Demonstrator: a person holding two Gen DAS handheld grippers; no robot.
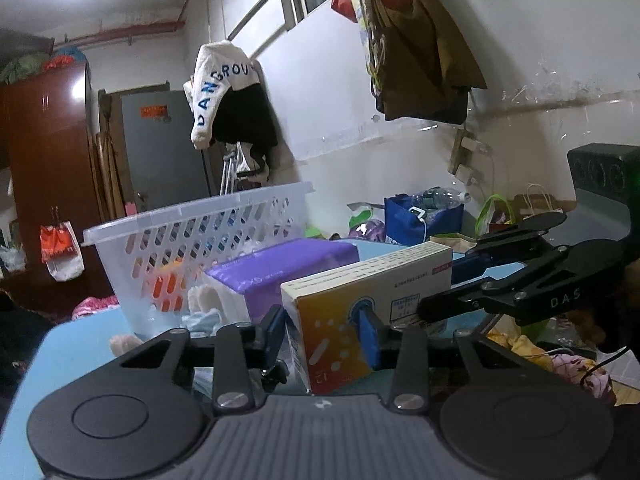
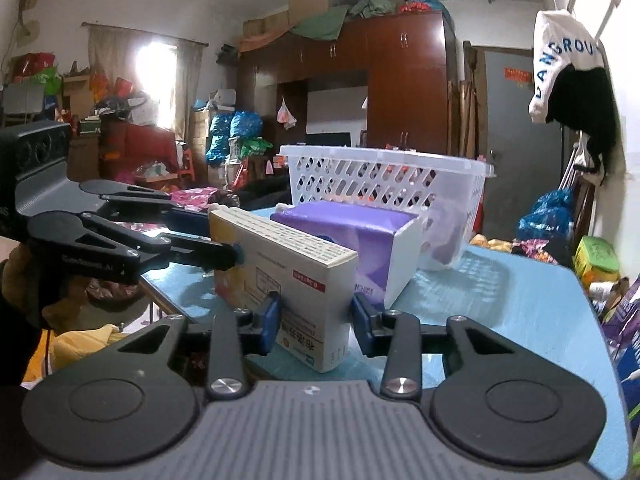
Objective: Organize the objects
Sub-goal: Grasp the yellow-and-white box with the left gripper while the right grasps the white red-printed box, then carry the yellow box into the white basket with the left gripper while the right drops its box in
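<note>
I see a small medicine box (image 1: 360, 300) standing on the blue desk (image 1: 80, 352), and I use that box as my marker for everything else. My left gripper (image 1: 326, 340) has its blue fingers (image 1: 370, 340) on both sides of one end of the box. One finger presses flat on the yellow face, and the other sits just beside the far side, so the fingers are closed most of the way around the box. My right gripper (image 2: 316, 316) is at the other end of the same box (image 2: 288, 276). Its fingers (image 2: 270, 316) are a little wider than the box. The left finger touches the box, but I cannot tell if the right one touches it. Just behind the box lies a purple tissue pack (image 1: 276, 276), touching it or very near it. Behind the tissue pack stands a white basket (image 1: 192, 236) with holes in its walls, and some colored things show through the holes. A white and black shirt (image 1: 228, 96) with blue letters hangs high above and behind the box. A blue bag (image 1: 420, 216) with bottles sits far behind the box, off the desk.
</note>
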